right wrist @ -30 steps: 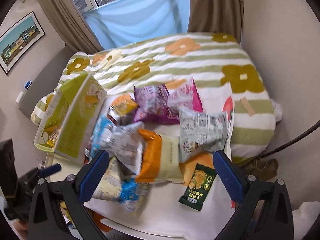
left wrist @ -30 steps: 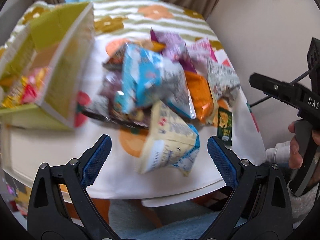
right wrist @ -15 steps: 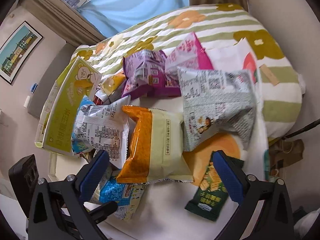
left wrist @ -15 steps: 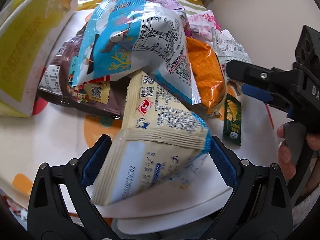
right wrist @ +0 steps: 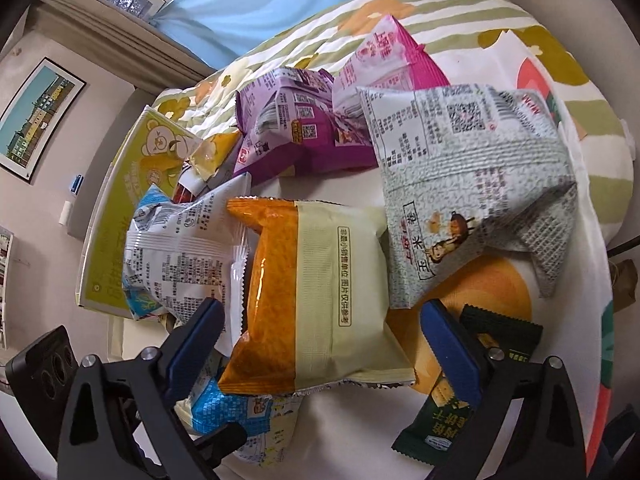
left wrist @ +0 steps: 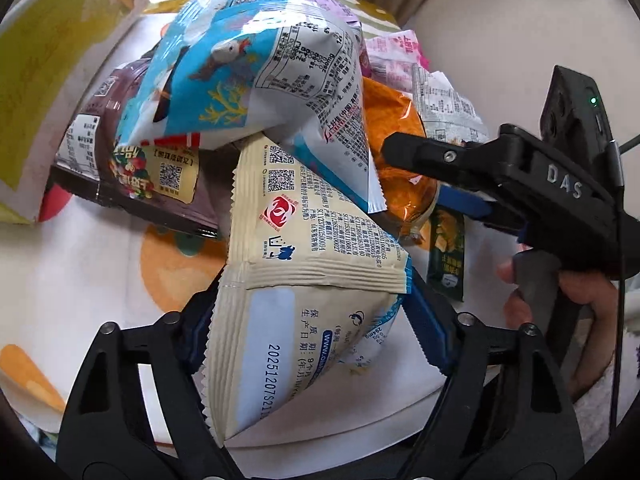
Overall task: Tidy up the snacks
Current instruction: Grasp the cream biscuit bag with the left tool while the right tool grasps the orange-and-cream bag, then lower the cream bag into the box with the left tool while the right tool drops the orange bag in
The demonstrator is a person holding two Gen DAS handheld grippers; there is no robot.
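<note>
A cream snack bag (left wrist: 304, 264) with a blue edge lies at the near end of the snack pile. My left gripper (left wrist: 312, 326) has it between its jaws, which are closing, and both pads press its sides. Over an orange and cream bag (right wrist: 304, 280) sits my right gripper (right wrist: 322, 344). Its jaws are closing slightly but stand wide on either side, clear of the bag. In the left wrist view the right gripper (left wrist: 424, 176) reaches in from the right, a hand on its handle. A blue and white bag (left wrist: 248, 72) rests on top of the pile.
A yellow-green box (right wrist: 132, 208) stands at the pile's left. A grey printed bag (right wrist: 464, 184), a purple bag (right wrist: 296, 132), a pink bag (right wrist: 384, 60), a dark brown bag (left wrist: 132, 168) and a small dark green pack (right wrist: 460, 392) lie on the white table (left wrist: 80, 280). A flowered bed (right wrist: 500, 12) lies behind.
Both grippers came down close to the pile. The left jaws narrowed onto the cream bag. The right gripper now straddles the orange bag.
</note>
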